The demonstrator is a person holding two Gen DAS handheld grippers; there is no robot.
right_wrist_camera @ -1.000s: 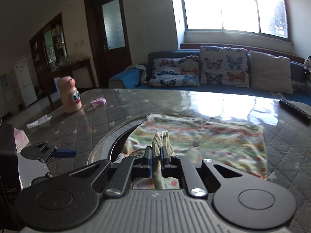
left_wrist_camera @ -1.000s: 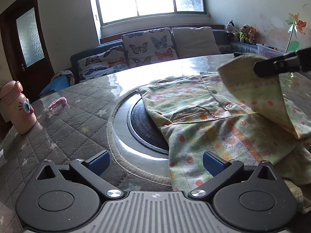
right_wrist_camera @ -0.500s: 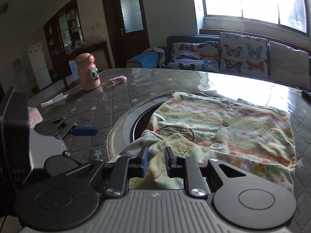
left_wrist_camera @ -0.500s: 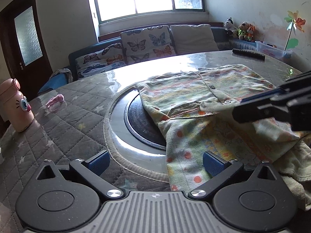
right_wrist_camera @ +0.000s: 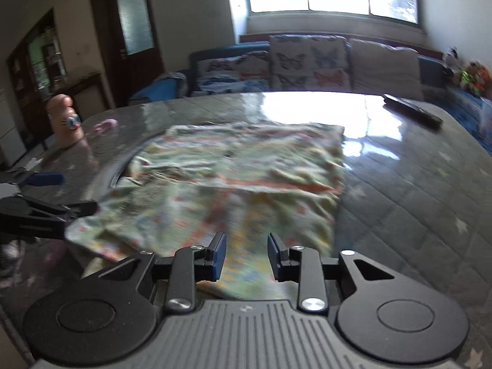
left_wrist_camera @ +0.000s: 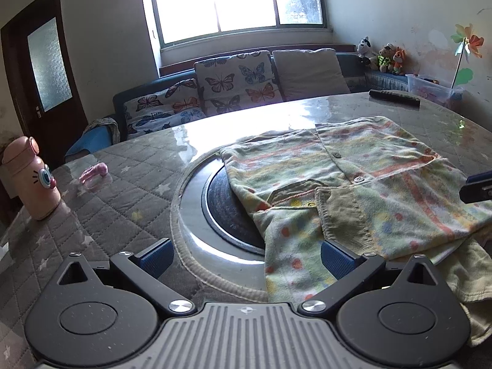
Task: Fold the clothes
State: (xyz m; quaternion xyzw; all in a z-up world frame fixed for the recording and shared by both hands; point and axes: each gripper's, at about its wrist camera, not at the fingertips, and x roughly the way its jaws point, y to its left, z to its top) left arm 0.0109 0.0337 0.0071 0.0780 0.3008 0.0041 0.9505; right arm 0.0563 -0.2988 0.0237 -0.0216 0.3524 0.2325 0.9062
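A child's shirt (left_wrist_camera: 363, 166) with green, yellow and orange stripes and dots lies flat on the round table, partly over the dark inset. One sleeve (left_wrist_camera: 338, 215) lies folded across its front, ribbed cuff toward me. My left gripper (left_wrist_camera: 246, 255) is open wide just above the shirt's near left edge, holding nothing. In the blurred right wrist view my right gripper (right_wrist_camera: 246, 256) hovers over the shirt's (right_wrist_camera: 233, 178) near edge. Its jaws are opening and nothing is pinched between them. Its tip (left_wrist_camera: 476, 187) shows at the left wrist view's right edge.
A quilted grey cover (left_wrist_camera: 123, 215) tops the table, with a dark round inset (left_wrist_camera: 221, 203) in the middle. A pink bottle (left_wrist_camera: 30, 178) and a small pink item (left_wrist_camera: 93, 172) sit at the left, a black remote (left_wrist_camera: 393, 97) at the far right. A sofa stands behind.
My right gripper carried the sleeve across the shirt's front, lowered it, let go and drew back to the right. The left gripper stayed in place and open.
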